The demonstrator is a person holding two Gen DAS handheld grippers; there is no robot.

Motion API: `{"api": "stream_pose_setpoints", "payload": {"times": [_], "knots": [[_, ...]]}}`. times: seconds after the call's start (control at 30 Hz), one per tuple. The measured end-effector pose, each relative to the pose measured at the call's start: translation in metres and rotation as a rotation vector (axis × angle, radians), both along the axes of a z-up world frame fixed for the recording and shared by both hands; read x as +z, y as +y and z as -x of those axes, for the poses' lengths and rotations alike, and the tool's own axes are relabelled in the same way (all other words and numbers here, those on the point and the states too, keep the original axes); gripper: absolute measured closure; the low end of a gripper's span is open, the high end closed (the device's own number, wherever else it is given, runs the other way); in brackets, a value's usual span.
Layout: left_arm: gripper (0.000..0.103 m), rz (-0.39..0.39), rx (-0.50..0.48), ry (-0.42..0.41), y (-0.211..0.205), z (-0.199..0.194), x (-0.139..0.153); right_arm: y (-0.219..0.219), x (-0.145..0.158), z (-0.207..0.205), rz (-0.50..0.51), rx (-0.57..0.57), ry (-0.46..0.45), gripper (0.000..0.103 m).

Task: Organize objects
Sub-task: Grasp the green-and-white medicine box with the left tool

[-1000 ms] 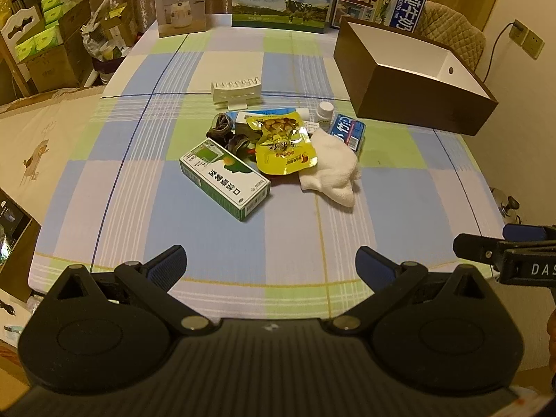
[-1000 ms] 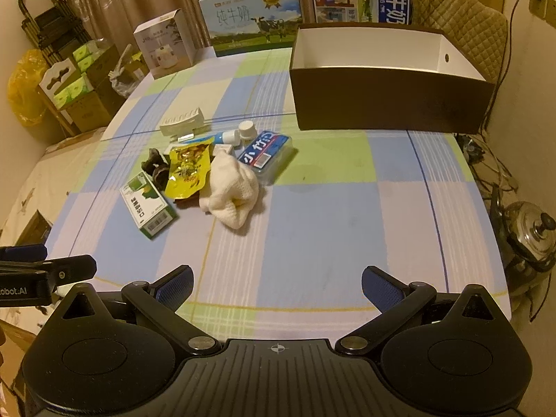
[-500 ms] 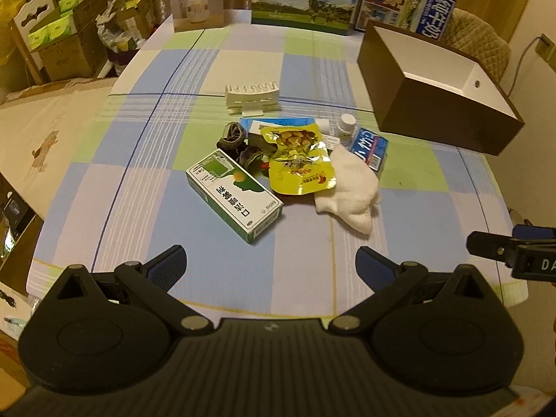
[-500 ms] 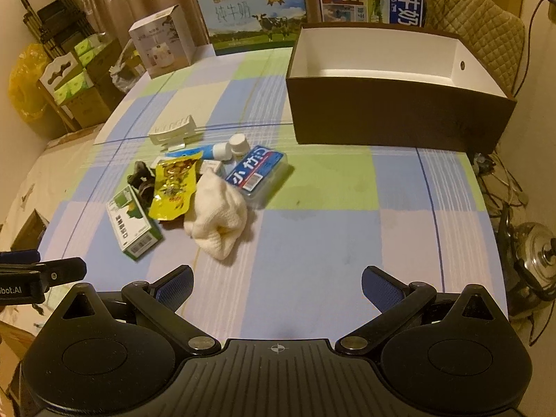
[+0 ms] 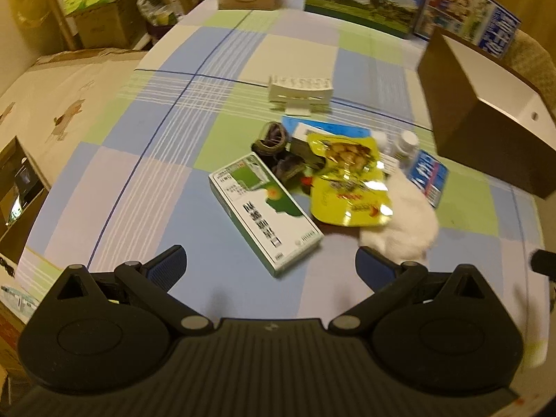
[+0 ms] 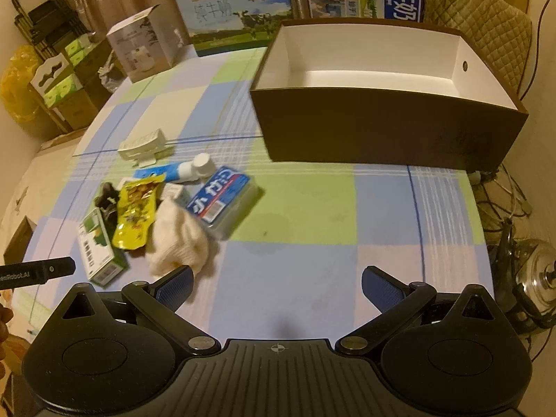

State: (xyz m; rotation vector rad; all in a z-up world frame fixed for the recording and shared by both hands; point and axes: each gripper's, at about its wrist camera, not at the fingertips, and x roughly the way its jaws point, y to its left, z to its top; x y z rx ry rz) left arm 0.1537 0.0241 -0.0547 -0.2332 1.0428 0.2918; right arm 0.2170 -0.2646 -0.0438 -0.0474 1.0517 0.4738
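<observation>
Since nothing grasped yet, left gripper (image 5: 269, 264) and right gripper (image 6: 276, 283) both spread wide, empty; clutter heaped near empty brown box (image 6: 389, 128), green carton (image 5: 264, 212) nearest left.

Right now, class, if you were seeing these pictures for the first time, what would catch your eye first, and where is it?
The jumbled pile mid-table draws the eye: a bright yellow snack pouch lying between a green and white box and a white cloth. Next comes the big brown box with its white inside, open and with nothing in it, at the far right of the checked tablecloth. Both tools, left tool and right tool, hang open over the near edge.
</observation>
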Motion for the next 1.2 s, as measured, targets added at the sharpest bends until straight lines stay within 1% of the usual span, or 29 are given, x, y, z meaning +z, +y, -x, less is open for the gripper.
{"api": "stream_pose_setpoints", "payload": {"times": [0.23,0.37,0.43,0.5,0.53,0.63,0.67,0.77,0.83,0.93,1.07,1.2], "knots": [[0.001,-0.02,0.077,0.012,0.01,-0.024,-0.02,-0.017,-0.008,-0.033,0.013,-0.021,0.015,0.002],[0.001,-0.043,0.103,0.021,0.012,-0.041,-0.031,-0.026,-0.012,-0.049,0.024,-0.026,0.021,0.002],[0.007,-0.057,0.121,0.033,0.014,-0.049,-0.038,-0.028,-0.012,-0.055,0.026,-0.023,0.021,0.002],[0.008,-0.058,0.141,0.044,0.018,-0.056,-0.046,-0.03,-0.013,-0.06,0.028,-0.018,0.019,0.002],[0.01,-0.061,0.151,0.055,0.02,-0.059,-0.05,-0.031,-0.013,-0.062,0.028,-0.015,0.02,0.002],[0.011,-0.058,0.166,0.064,0.024,-0.067,-0.058,-0.035,-0.014,-0.069,0.03,-0.008,0.026,0.002],[0.012,-0.059,0.167,0.064,0.025,-0.068,-0.059,-0.037,-0.015,-0.071,0.031,-0.006,0.028,0.002],[0.018,-0.057,0.16,0.062,0.025,-0.07,-0.06,-0.043,-0.018,-0.077,0.032,-0.003,0.035,0.002],[0.028,-0.052,0.147,0.055,0.025,-0.07,-0.061,-0.046,-0.019,-0.081,0.03,-0.002,0.036,0.002],[0.031,-0.069,0.146,0.074,0.026,-0.066,-0.063,-0.051,-0.022,-0.086,0.029,-0.004,0.036,0.002],[0.031,-0.07,0.142,0.097,0.03,-0.06,-0.067,-0.055,-0.025,-0.089,0.025,-0.009,0.046,0.002],[0.037,-0.079,0.093,0.099,0.031,-0.063,-0.068,-0.051,-0.028,-0.088,0.027,-0.014,0.053,0.002]]}}
